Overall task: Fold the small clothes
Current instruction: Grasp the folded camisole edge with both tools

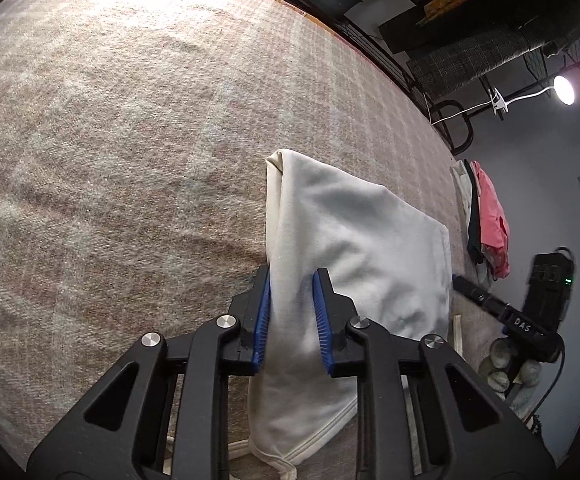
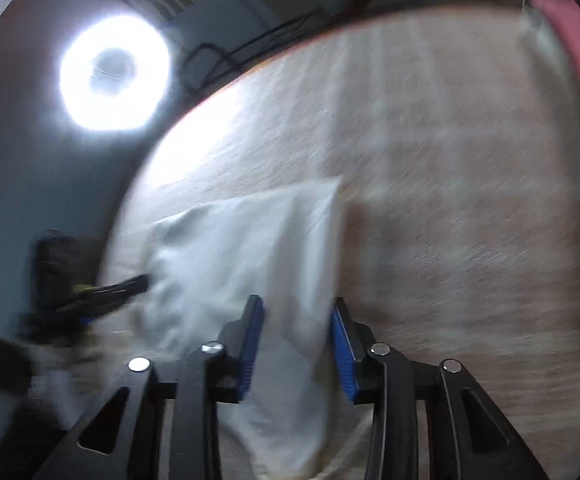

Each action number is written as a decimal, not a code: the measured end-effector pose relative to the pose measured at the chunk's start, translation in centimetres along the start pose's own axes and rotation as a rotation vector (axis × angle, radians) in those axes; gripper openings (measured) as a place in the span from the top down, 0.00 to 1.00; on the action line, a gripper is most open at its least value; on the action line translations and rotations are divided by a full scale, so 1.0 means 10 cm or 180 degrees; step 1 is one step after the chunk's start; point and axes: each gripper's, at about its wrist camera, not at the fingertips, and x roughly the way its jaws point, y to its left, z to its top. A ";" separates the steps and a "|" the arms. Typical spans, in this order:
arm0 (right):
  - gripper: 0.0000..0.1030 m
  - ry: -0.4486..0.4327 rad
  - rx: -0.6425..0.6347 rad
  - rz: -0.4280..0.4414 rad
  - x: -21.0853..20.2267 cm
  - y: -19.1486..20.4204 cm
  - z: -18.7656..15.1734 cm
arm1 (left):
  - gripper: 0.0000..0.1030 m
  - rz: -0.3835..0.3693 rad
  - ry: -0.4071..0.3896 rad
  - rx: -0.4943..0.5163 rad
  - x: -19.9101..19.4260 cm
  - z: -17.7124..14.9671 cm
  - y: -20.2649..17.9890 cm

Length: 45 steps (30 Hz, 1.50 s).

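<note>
On the left lies a wide stretch of bare, woven beige blanket point(image 1: 109, 152), brightly lit at its far edge. The left gripper point(image 1: 292, 312) points down at it, its blue pads point(image 1: 261, 320) set to either side of a raised fold of the white garment point(image 1: 354, 240), which lies on the blanket right of the middle; whether the pads actually pinch the cloth cannot be told. Further right, a small pile of clothes, one pink piece point(image 1: 490, 220) among them, hangs at the blanket's edge, with a round lamp point(image 1: 564, 89) above. The right gripper point(image 2: 296, 336), seen blurred in its own view, straddles the garment's right edge with visible gaps between pads and cloth, gripping nothing.
</note>
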 end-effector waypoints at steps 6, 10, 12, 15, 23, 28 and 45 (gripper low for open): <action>0.78 -0.0187 -0.0846 0.0269 -0.07 0.63 -0.18 | 0.81 0.0053 -0.0014 0.0033 0.01 0.00 -0.04; 0.84 0.0065 -0.1125 -0.0014 0.30 0.78 -0.36 | 0.83 0.0087 -0.0028 0.0088 0.01 -0.01 -0.07; 0.84 0.0139 -0.1095 -0.0026 0.29 0.81 -0.33 | 0.83 0.0088 -0.0031 0.0093 0.01 -0.02 -0.07; 0.76 0.0088 -0.0938 0.0079 0.15 0.72 -0.28 | 0.84 0.0092 -0.0031 0.0092 0.01 -0.02 -0.07; 0.59 0.0005 0.0039 0.0325 -0.02 -0.07 -0.11 | 0.87 0.0076 -0.0019 0.0116 0.00 -0.02 -0.06; 0.56 0.0090 0.0491 0.0747 0.09 -0.42 -0.17 | 0.88 0.0091 -0.0019 0.0113 0.01 -0.01 -0.07; 0.95 0.0042 0.0401 0.0597 0.32 0.04 0.03 | 0.92 0.0447 -0.0206 0.0428 0.06 -0.04 -0.42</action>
